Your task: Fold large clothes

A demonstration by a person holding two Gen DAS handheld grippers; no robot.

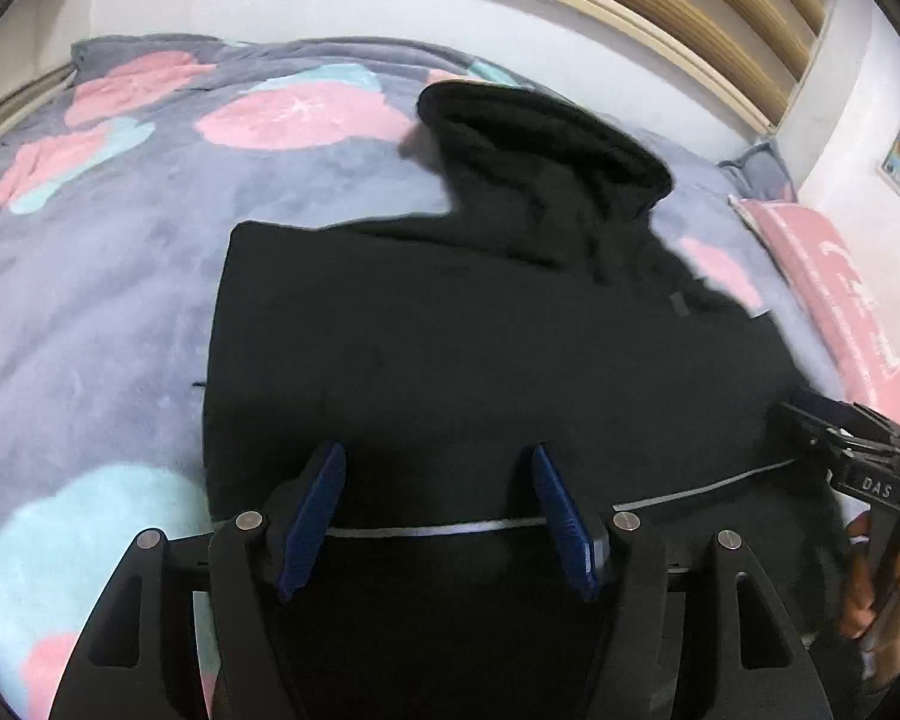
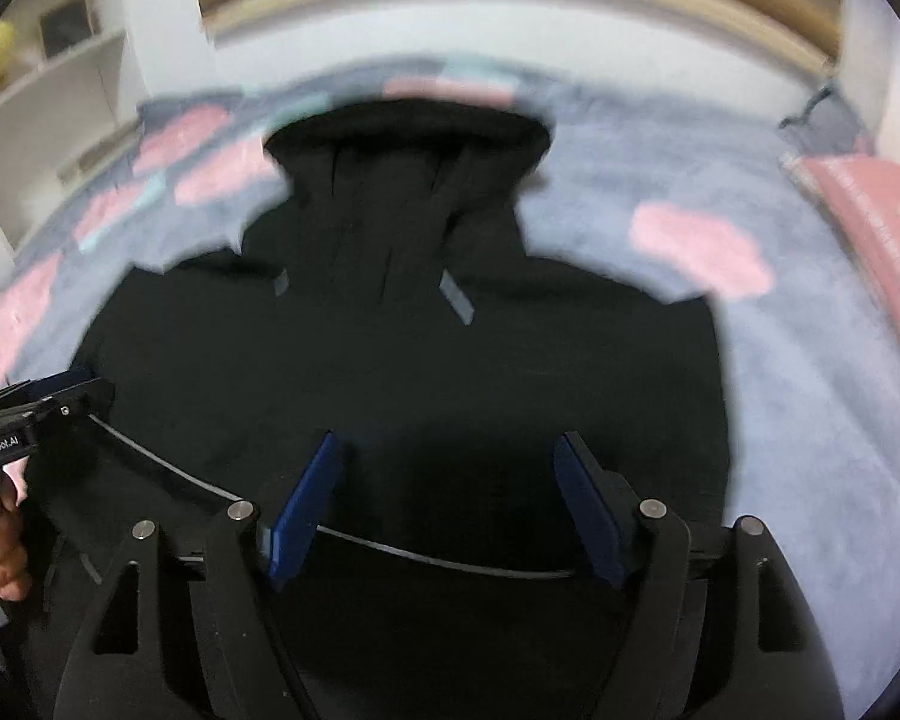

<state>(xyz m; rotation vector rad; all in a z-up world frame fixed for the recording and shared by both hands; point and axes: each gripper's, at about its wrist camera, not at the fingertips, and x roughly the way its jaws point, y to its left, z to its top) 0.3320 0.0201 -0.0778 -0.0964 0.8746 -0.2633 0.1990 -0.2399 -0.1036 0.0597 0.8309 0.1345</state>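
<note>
A black hooded garment (image 1: 480,330) lies spread flat on the bed, its hood (image 1: 546,138) at the far end. A thin pale stripe (image 1: 426,531) crosses its near part. My left gripper (image 1: 435,462) hovers open over the near left part, with the fabric below its blue pads (image 1: 312,516) and nothing pinched. The right gripper (image 2: 447,444) stands open over the garment (image 2: 420,360) on the near right, also with nothing gripped. Each gripper shows at the edge of the other's view: the right gripper (image 1: 840,438) and the left gripper (image 2: 42,402), each with a hand on it.
The bed is covered by a grey blanket (image 1: 120,300) with pink and teal patches. A pink pillow (image 1: 834,282) lies along the right side. A white wall with wooden slats (image 1: 630,12) runs behind the bed, and white shelves (image 2: 60,78) stand far left.
</note>
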